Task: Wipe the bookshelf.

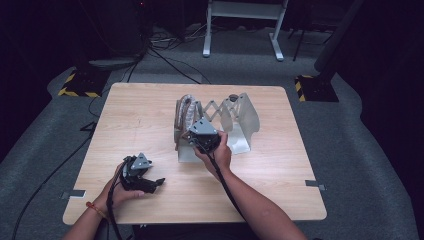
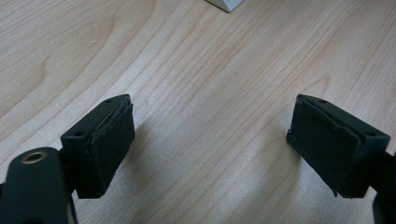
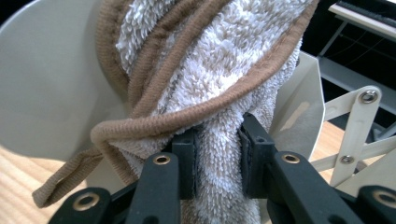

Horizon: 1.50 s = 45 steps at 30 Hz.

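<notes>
Right hand-held gripper (image 3: 217,158) is pinching the towel (image 3: 210,79) mid-frame at the rack (image 1: 240,120); keep that squeeze firm. Left hand-held gripper (image 2: 210,144) idles wide open, lower left.

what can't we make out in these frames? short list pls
- High view: the right gripper hides where it grips the beige terry towel with brown edging.
- Right gripper view: towel's top cut off by the frame edge.
- High view: small dark item atop the white accordion-style rack, too small to identify.
</notes>
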{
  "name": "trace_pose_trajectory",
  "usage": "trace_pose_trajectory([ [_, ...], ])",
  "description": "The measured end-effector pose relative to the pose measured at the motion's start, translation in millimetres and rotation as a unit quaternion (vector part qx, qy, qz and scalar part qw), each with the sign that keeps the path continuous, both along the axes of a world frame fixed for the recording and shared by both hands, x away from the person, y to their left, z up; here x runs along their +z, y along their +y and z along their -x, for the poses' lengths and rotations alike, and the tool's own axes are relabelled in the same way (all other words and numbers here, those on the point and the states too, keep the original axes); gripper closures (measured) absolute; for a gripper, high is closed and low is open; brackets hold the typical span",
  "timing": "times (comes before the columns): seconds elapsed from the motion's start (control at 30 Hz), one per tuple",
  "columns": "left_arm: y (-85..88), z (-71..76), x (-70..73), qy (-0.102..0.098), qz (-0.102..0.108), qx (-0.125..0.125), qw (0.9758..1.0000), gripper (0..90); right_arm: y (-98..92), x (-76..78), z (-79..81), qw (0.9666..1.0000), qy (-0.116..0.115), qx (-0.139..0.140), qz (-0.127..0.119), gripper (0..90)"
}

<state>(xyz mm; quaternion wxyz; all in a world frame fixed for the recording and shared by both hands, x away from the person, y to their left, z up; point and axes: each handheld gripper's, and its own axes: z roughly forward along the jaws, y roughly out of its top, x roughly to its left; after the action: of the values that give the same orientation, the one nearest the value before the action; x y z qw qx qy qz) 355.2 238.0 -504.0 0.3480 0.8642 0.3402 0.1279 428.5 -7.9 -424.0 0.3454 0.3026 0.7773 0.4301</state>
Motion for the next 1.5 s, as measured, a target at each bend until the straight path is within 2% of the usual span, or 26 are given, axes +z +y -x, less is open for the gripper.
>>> trace_pose_trajectory([
  [0.03, 0.0, 0.0, 0.0, 0.0, 0.0, 0.0, 1.0, 14.8, 0.8, -0.8, -1.2, 1.0, -0.002, -0.001, 0.003, 72.1],
  [0.13, -0.1, 0.4, -0.1, 0.0, 0.001, 0.001, 1.0, 14.8, 5.0, -15.1, -4.9, 0.9997, 0.015, 0.0, 0.02, 72.0],
  [0.37, 0.1, 0.1, 0.0, 0.0, 0.001, -0.001, 1.0, 14.8, 10.8, -56.1, -10.8, 0.9959, 0.073, 0.008, 0.053, 72.0],
  [0.5, 0.1, 0.2, -0.1, 0.0, 0.001, -0.001, 1.0, 14.8, 9.2, -69.9, -6.4, 0.9946, 0.084, 0.012, 0.06, 72.0],
  [0.6, 0.1, 0.2, -0.1, 0.0, 0.001, -0.001, 1.0, 14.8, 8.7, -72.6, 3.7, 0.994, 0.086, 0.021, 0.065, 72.0],
  [0.67, 0.1, 0.2, 0.0, 0.0, 0.001, -0.001, 1.0, 14.8, 8.3, -67.4, 7.9, 0.9939, 0.088, 0.027, 0.06, 71.9],
  [0.73, 0.0, 0.2, 0.0, 0.0, 0.001, 0.0, 1.0, 14.8, 6.2, -56.4, 9.1, 0.9953, 0.082, 0.028, 0.044, 72.0],
  [0.83, 0.0, 0.2, 0.0, 0.0, 0.0, -0.001, 1.0, 14.8, 3.6, -32.9, 9.3, 0.9983, 0.049, 0.024, 0.023, 72.0],
  [0.97, 0.2, -0.1, 0.1, -0.001, -0.001, -0.002, 1.0, 14.8, -1.8, 2.2, 7.1, 0.9999, 0.006, 0.008, -0.007, 72.0],
  [1.03, 0.1, 0.1, 0.0, 0.0, 0.0, -0.001, 1.0, 14.8, -3.9, 10.6, 4.9, 0.9999, -0.001, -0.002, -0.014, 71.9],
  [1.1, 0.2, 0.2, -0.1, 0.0, 0.001, -0.002, 1.0, 14.8, -5.6, 11.9, 2.6, 0.9999, -0.001, -0.009, -0.013, 72.0],
  [1.27, 0.1, 0.4, 0.0, 0.001, 0.0, -0.001, 1.0, 14.9, -8.6, -10.5, 2.3, 0.9994, 0.019, -0.028, 0.001, 72.1],
  [1.5, -0.2, 0.1, 0.0, -0.001, 0.0, 0.0, 1.0, 14.8, -13.1, -57.9, 9.2, 0.9968, 0.065, -0.039, 0.025, 72.3],
])
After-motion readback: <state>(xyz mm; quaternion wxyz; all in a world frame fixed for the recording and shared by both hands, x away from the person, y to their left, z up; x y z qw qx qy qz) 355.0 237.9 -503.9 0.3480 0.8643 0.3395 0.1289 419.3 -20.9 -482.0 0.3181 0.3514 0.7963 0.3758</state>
